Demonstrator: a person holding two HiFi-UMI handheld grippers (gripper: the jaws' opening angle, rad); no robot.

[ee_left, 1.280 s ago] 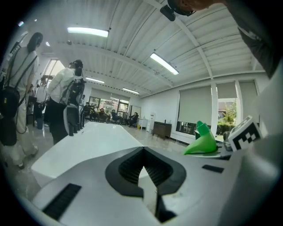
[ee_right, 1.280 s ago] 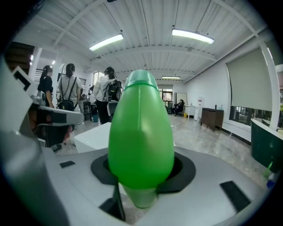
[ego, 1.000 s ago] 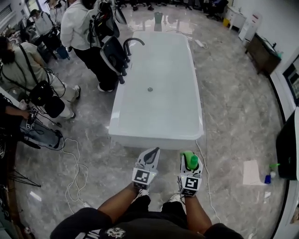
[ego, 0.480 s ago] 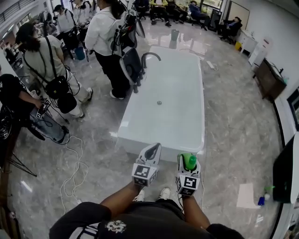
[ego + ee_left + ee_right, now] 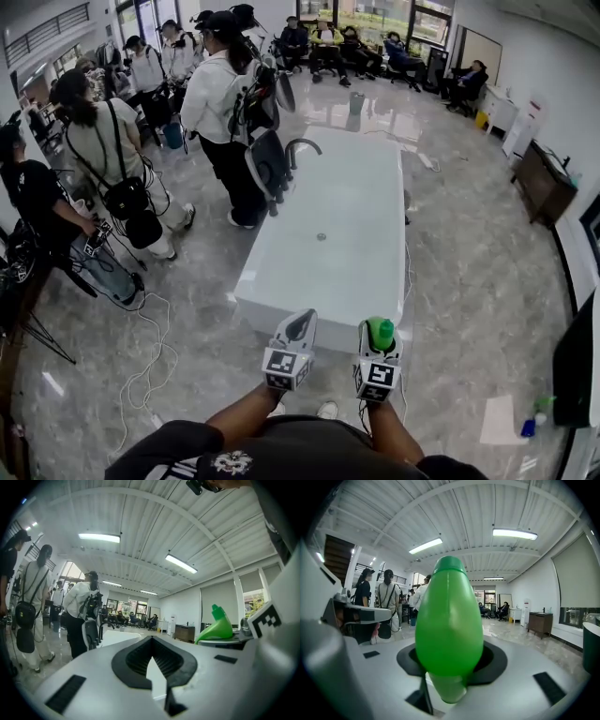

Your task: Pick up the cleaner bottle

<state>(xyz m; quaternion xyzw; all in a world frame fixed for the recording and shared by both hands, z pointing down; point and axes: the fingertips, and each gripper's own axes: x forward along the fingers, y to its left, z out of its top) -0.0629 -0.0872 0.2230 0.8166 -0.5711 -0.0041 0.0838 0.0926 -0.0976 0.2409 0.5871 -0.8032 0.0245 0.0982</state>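
A green cleaner bottle (image 5: 382,332) stands upright between the jaws of my right gripper (image 5: 380,336), which is shut on it and holds it in the air before the near end of a white bathtub (image 5: 309,305). In the right gripper view the bottle (image 5: 449,620) fills the middle, and the jaws of that gripper (image 5: 450,649) press on its lower body. My left gripper (image 5: 301,321) hovers just left of it, shut with nothing inside. In the left gripper view, that gripper's (image 5: 151,640) tips meet, and the bottle's green neck (image 5: 216,626) shows at the right.
The long bathtub has a dark curved faucet (image 5: 298,145) at its far left corner. Several people stand to the left (image 5: 220,103). Cables (image 5: 141,370) lie on the marble floor at the left. Small bottles (image 5: 534,422) and a white sheet (image 5: 500,419) lie at the right.
Both grippers have risen together, the right one carrying the green bottle. The head view has tilted up, so more of the room and people shows.
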